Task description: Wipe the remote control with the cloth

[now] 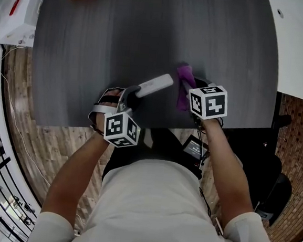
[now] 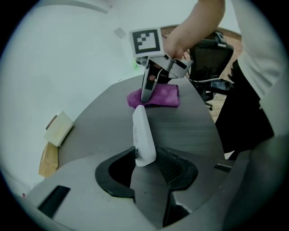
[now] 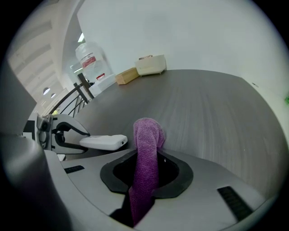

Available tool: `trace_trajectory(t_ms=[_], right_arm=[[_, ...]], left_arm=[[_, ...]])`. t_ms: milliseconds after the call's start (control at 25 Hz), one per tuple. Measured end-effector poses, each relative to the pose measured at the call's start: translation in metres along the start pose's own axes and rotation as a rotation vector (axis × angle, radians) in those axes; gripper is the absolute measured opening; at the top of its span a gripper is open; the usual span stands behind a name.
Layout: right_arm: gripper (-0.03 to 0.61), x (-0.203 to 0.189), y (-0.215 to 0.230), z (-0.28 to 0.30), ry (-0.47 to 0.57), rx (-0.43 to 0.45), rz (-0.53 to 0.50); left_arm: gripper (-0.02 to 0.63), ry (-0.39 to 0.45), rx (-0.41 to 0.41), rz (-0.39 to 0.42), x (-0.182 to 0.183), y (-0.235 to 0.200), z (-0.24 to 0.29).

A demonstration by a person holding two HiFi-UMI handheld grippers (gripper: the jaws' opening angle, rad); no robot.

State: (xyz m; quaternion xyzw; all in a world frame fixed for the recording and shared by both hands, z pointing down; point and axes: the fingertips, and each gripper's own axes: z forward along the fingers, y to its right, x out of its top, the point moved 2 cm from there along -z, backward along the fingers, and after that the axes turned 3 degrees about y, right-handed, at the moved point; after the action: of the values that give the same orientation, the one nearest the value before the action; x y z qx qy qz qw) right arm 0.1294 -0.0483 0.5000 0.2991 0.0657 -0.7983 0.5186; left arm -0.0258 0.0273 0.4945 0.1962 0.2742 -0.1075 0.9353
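Both claws loaded at the tabletop's near edge.
Your left gripper clamps the remote control, its butt end hidden between the pads. Your right gripper pinches the purple cloth, tail cut off, just beside the remote's tip.

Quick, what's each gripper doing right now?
Left gripper: closed on the near end of the remote control.
Right gripper: closed on the purple cloth, which sticks out past its fingers.
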Motion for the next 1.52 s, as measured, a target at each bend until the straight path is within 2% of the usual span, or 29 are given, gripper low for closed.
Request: trace_trajectory(t_ms=[280,440,520,600,720,800,920,1000,1080,1200,1360,1520], right_arm=[[0.078,-0.005,0.002,0.003,-0.014,0.006,-0.002],[0.078,-0.006,0.002,0.004,-0.015,0.004,-0.010],[0.078,-0.006,0.001,0.005,-0.018,0.005,-0.017],[0.078,-0.005,0.001,0.005,-0.020,0.004,-0.015],[0.078,0.006,-0.006,-0.003,0.013,0.012,0.006],[0.078,0.022,-0.023,-0.014,0.067,0.055,0.026],[0.078,0.038,-0.074,-0.018,0.111,0.199,0.032],[0.078,0.036,-0.111,-0.009,0.093,0.300,0.032],[0.078,0.026,-0.136,0.005,0.055,0.349,0.024],[0.078,0.009,-0.155,0.023,-0.008,0.371,0.010],[0.078,0.005,-0.163,0.029,-0.020,0.381,-0.025],[0.078,0.004,-0.162,0.030,-0.014,0.368,-0.147]], left_arm=[[0.146,0.066,-0.055,-0.075,0.004,0.008,-0.005],[0.177,0.111,-0.078,-0.195,-0.001,0.010,-0.015],[0.186,0.115,-0.081,-0.264,-0.008,0.008,-0.017],[0.200,0.104,-0.078,-0.298,-0.014,0.007,-0.014],[0.226,0.087,-0.077,-0.281,-0.017,0.002,-0.006],[0.241,0.078,-0.095,-0.255,-0.016,-0.001,0.000],[0.244,0.072,-0.137,-0.234,-0.016,-0.002,0.008],[0.242,0.075,-0.148,-0.240,-0.015,-0.002,0.010],[0.242,0.077,-0.147,-0.252,-0.013,-0.001,0.011],[0.228,0.074,-0.151,-0.270,-0.010,0.001,0.012],[0.222,0.076,-0.153,-0.309,-0.011,0.001,0.013],[0.215,0.071,-0.138,-0.353,-0.010,0.002,0.014]])
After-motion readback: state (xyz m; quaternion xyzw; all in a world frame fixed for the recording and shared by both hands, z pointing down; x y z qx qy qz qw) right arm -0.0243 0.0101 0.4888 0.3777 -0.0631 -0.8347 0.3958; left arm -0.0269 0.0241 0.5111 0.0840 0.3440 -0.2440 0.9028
